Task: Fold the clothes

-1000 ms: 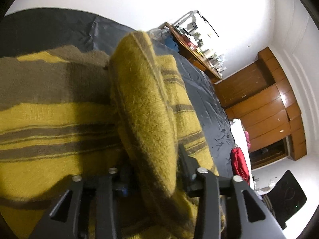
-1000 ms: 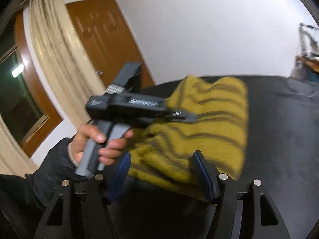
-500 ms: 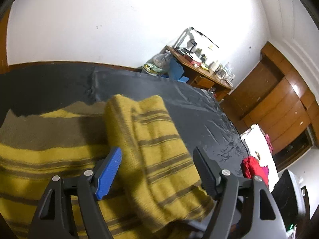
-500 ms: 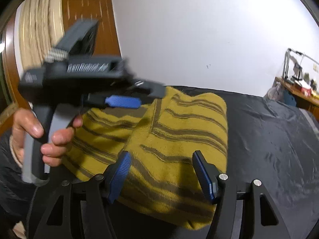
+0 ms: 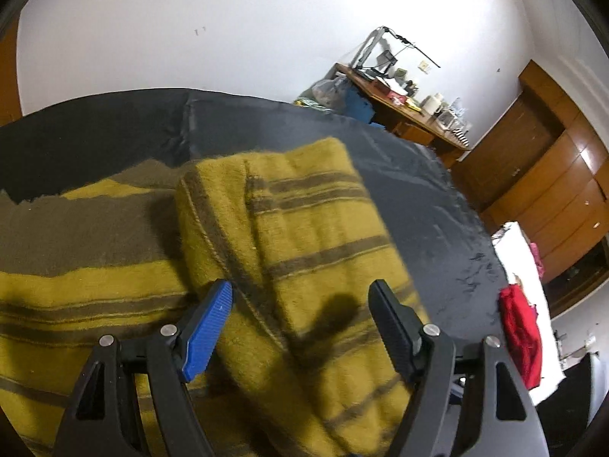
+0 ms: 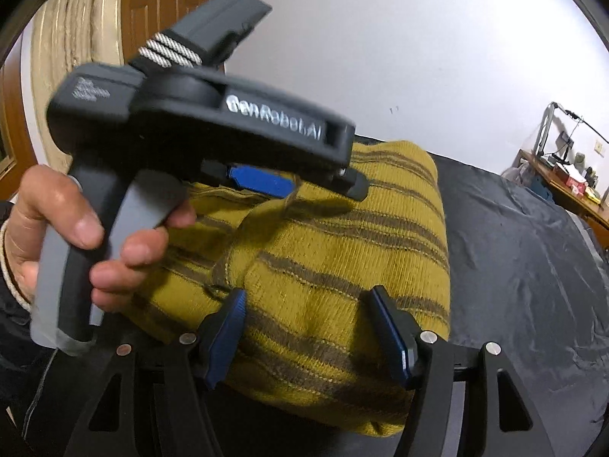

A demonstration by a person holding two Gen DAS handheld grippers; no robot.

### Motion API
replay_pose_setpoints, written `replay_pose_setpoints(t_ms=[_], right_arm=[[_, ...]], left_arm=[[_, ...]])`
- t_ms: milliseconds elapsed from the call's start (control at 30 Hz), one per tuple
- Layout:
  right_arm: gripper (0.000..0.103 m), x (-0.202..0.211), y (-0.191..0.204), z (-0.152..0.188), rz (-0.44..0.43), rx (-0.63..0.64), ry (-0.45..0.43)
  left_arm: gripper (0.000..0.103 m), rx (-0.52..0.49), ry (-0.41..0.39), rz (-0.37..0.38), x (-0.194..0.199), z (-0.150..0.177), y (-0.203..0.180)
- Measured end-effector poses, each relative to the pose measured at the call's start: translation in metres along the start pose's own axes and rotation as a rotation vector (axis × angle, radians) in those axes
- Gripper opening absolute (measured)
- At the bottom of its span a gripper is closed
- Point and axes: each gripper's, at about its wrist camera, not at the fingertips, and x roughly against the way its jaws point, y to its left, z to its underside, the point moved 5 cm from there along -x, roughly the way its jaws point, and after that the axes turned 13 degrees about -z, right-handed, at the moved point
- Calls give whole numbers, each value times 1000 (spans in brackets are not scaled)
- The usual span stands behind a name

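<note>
Above the folded sweater (image 5: pixel 304 236), the left gripper (image 5: pixel 300 316) has released it (both grippers spread).

The sweater (image 5: pixel 289 236) lies folded on the bed (image 5: pixel 418 190) — desk (image 5: pixel 411 110) behind, wardrobe (image 5: pixel 552 190) right.
</note>
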Motion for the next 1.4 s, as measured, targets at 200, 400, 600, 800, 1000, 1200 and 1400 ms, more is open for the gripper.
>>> replay_pose_setpoints(t_ms=[200, 400, 600, 800, 1000, 1200, 1400], right_arm=[[67, 2, -2, 3, -6, -2, -8], [68, 15, -8, 3, -45, -46, -46], [68, 32, -14, 8, -50, -96, -82], [68, 22, -15, 4, -44, -105, -62], [69, 16, -15, 4, -61, -103, -52], [70, 25, -27, 0, -142, -193, -106], [77, 49, -71, 4, -157, -389, -203]], left_arm=[[78, -16, -13, -23, -3, 5, 1], [78, 14, -27, -20, 9, -3, -3], [78, -5, -111, 18, 33, -19, -15], [78, -28, -37, -53, -3, -18, -20], [78, -24, -22, -84, -20, -12, -8], [78, -52, -50, -93, -20, -6, -8], [78, -38, -50, -57, -18, -6, 2]])
